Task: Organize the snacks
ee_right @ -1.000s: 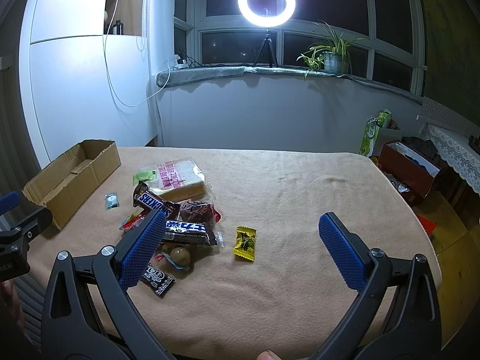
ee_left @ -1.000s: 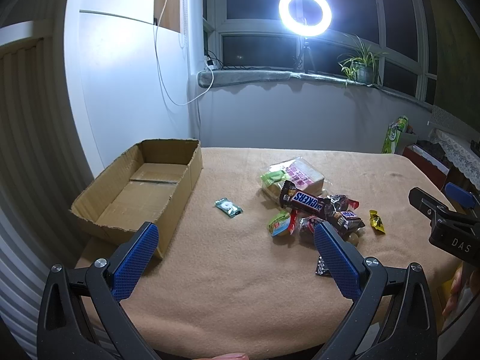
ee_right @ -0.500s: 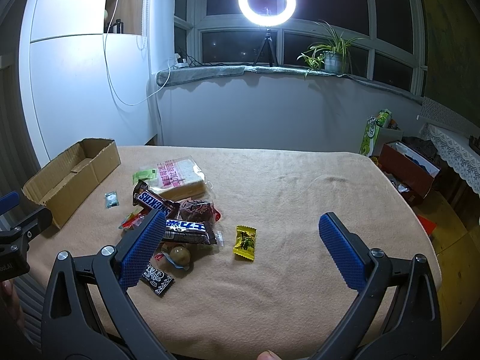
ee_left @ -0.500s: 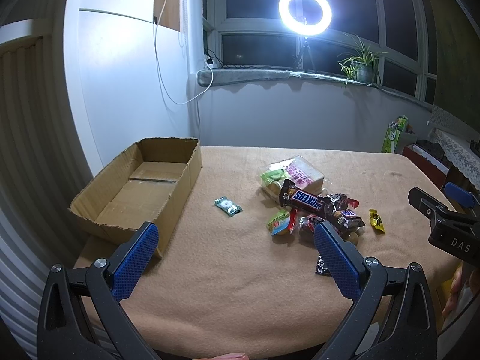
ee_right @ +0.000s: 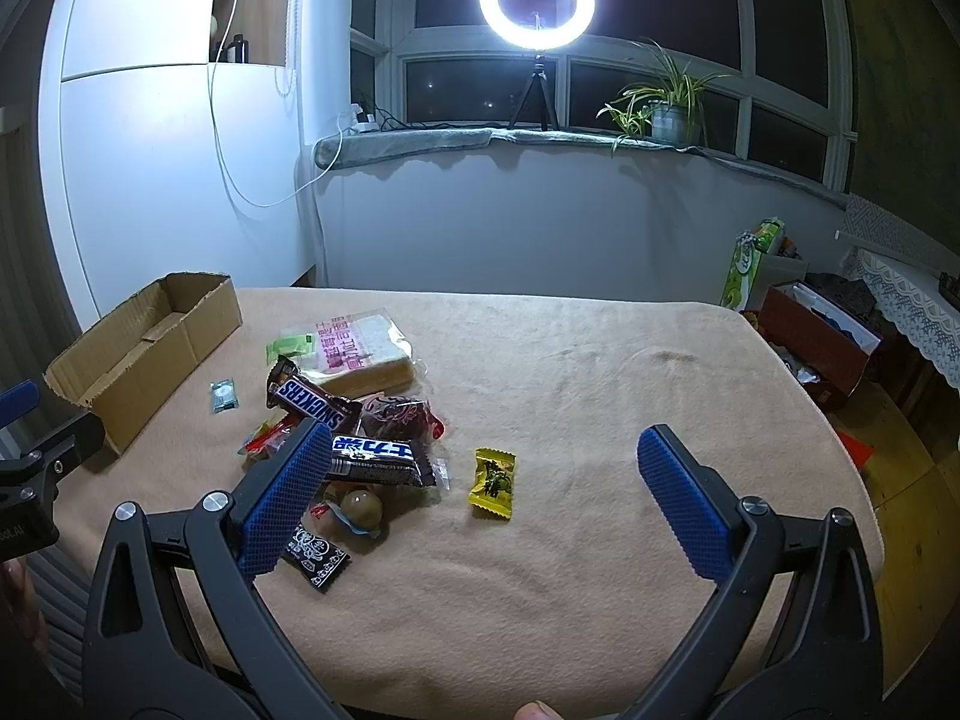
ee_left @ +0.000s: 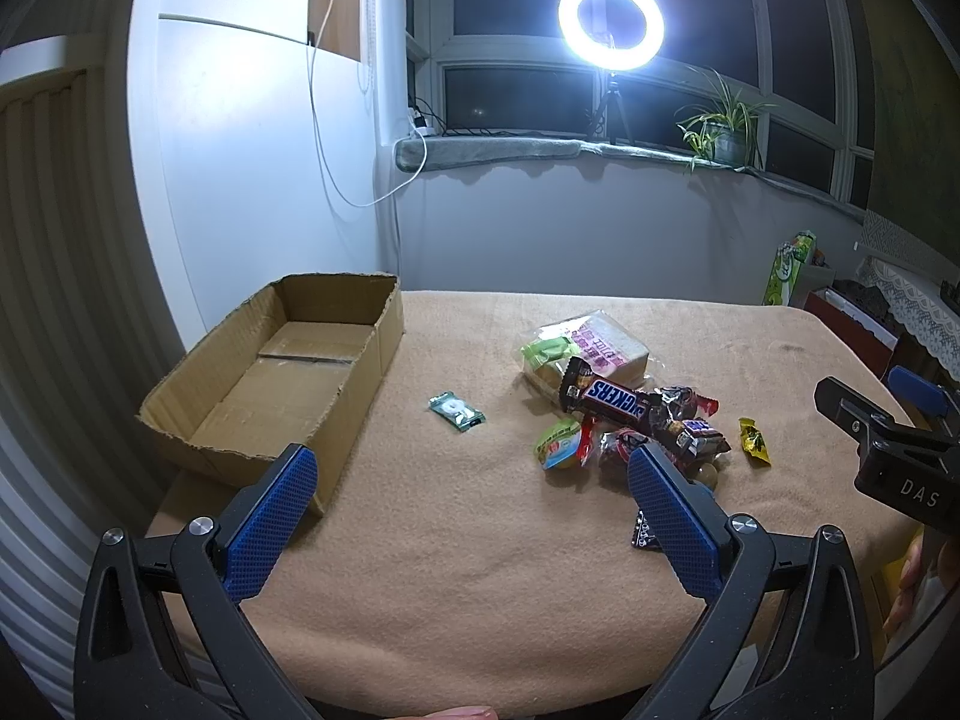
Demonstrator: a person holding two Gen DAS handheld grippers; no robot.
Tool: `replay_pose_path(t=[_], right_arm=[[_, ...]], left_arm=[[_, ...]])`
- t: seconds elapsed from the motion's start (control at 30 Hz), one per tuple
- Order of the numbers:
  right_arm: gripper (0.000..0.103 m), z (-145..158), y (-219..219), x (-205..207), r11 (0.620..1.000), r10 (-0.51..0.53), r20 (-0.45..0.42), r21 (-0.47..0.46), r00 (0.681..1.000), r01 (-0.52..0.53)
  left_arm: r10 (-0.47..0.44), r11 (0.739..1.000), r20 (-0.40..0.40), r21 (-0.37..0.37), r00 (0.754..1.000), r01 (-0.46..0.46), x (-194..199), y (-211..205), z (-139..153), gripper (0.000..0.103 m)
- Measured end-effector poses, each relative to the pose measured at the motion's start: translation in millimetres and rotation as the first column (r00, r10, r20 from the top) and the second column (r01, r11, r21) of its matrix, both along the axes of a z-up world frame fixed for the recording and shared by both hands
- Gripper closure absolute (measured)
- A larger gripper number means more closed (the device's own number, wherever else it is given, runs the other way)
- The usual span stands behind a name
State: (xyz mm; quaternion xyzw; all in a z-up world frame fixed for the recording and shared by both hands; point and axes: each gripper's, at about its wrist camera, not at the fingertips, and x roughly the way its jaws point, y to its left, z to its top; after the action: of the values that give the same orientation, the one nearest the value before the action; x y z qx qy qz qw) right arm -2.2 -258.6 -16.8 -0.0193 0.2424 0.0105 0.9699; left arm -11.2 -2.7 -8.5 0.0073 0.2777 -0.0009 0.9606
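Left tongs (ee_left: 471, 510) and right tongs (ee_right: 486, 492) stand apart, empty, above the tan-blanketed tabletop (ee_right: 600, 372). Wrapped snack pile (ee_right: 354, 414) lies at 10 o'clock of the right tongs; open brown cardboard box (ee_left: 282, 372) at 11 o'clock of the left.

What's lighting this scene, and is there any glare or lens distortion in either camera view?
Left wrist view: the ring light on the sill blooms white against dark windows; fisheye bends the wall panels at the edges. Right wrist view: same ring light glare, corners vignetted, snacks sharp.
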Motion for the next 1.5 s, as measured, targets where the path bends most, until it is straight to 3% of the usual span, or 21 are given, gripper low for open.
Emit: replay_pose_path(t=[0.2, 0.43, 0.63, 0.73, 0.9, 1.03, 1.17, 1.3, 1.37, 1.5], right_arm=[[0.0, -18, -2, -1, 1.0, 0.005, -0.039, -0.009, 0.999, -0.005], [0.0, -71, -12, 3, 1.0, 0.014, -0.177, -0.018, 0.984, -0.018], [0.0, -104, -24, 7, 1.0, 0.017, -0.248, -0.001, 0.969, -0.018], [0.0, -109, -27, 6, 0.999, 0.035, -0.237, 0.003, 0.971, -0.036], [0.0, -113, -31, 2, 0.994, 0.1, -0.199, -0.025, 0.975, -0.107], [0.0, -106, -34, 13, 0.99, 0.129, -0.24, -0.018, 0.962, -0.137], [0.0, -89, -41, 31, 0.996, 0.085, -0.201, -0.013, 0.976, -0.09], [0.001, -83, -43, 59, 0.996, 0.091, -0.236, -0.001, 0.968, -0.094], [0.013, -84, -42, 70, 0.995, 0.1, -0.26, -0.004, 0.96, -0.104], [0.024, -89, -36, 84, 0.991, 0.127, -0.287, -0.007, 0.949, -0.135]], left_arm=[[-0.014, 1.0, -0.018, 0.0, 1.0, 0.014, 2, -2, -7, 0.0], [-0.084, 0.996, -0.166, 0.002, 0.982, 0.086, 19, -12, -68, 0.0], [-0.132, 0.991, -0.218, -0.019, 0.967, 0.131, 19, -18, -91, 0.0], [-0.141, 0.99, -0.254, -0.034, 0.957, 0.137, 20, -16, -101, 0.0], [-0.192, 0.981, -0.146, -0.051, 0.97, 0.187, 6, -8, -107, 0.0], [-0.212, 0.977, -0.06, -0.051, 0.975, 0.209, -2, -5, -111, 0.0], [-0.217, 0.976, -0.097, -0.028, 0.971, 0.215, 2, -11, -101, 0.0], [-0.352, 0.936, -0.092, -0.059, 0.931, 0.348, 10, -35, -83, 0.0], [-0.417, 0.909, -0.109, -0.065, 0.902, 0.412, 17, -54, -78, 0.0], [-0.474, 0.88, -0.135, -0.039, 0.87, 0.473, 33, -78, -85, 0.002]])
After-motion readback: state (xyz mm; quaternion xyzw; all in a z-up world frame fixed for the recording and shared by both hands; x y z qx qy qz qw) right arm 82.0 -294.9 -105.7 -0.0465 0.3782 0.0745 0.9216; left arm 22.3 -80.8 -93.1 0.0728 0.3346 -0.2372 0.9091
